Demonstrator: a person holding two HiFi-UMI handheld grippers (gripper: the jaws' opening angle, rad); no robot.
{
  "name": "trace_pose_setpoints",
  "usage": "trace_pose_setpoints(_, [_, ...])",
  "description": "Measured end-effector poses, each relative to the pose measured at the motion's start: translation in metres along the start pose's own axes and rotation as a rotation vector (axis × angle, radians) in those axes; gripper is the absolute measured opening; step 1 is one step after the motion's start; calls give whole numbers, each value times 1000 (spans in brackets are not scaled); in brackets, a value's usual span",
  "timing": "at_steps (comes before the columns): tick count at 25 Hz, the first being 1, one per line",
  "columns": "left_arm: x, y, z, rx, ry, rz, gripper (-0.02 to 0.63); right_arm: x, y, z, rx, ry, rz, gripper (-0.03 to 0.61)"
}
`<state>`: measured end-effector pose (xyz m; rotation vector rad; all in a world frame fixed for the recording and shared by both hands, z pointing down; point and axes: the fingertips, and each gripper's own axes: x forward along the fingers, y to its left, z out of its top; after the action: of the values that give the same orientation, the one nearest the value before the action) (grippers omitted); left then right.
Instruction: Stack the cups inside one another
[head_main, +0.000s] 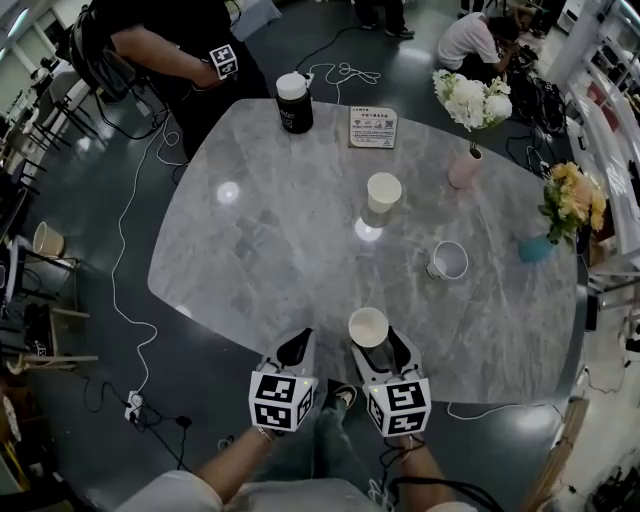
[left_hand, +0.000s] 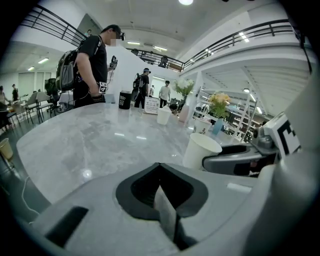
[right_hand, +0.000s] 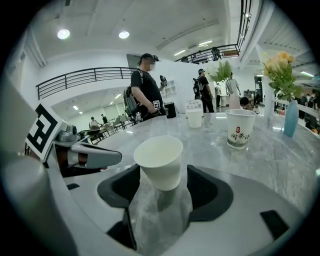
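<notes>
Paper cup (head_main: 368, 326) stands loose between the right gripper's (head_main: 381, 352) spread jaws, left gripper (head_main: 297, 348) closed empty; next, I'd guess, fetch the printed cup (head_main: 448, 260) to nest.

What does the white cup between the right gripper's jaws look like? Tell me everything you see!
It is a plain white paper cup, wider at the rim than at the base, with no print showing. It stands upright and looks empty from above. It sits on the grey marble-look table, near the person's edge, between the open jaws of the right gripper. There is a gap on each side, so nothing squeezes it.
</notes>
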<state>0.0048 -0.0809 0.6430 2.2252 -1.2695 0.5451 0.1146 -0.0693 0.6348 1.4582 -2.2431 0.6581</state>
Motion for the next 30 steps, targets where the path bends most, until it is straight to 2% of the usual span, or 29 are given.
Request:
trace_pose_setpoints(6, [1,10,1,0,3,9,-3,12,2,8,-34,-21,9,256])
trace_pose_setpoints(17, [5,23,6,-4,12,14,-3,29,2,20,-37,-28,4,255])
trace_pose_setpoints(30, [20,15,19,14,15,-26,-3,25,-11,31,0,-46,-37,255])
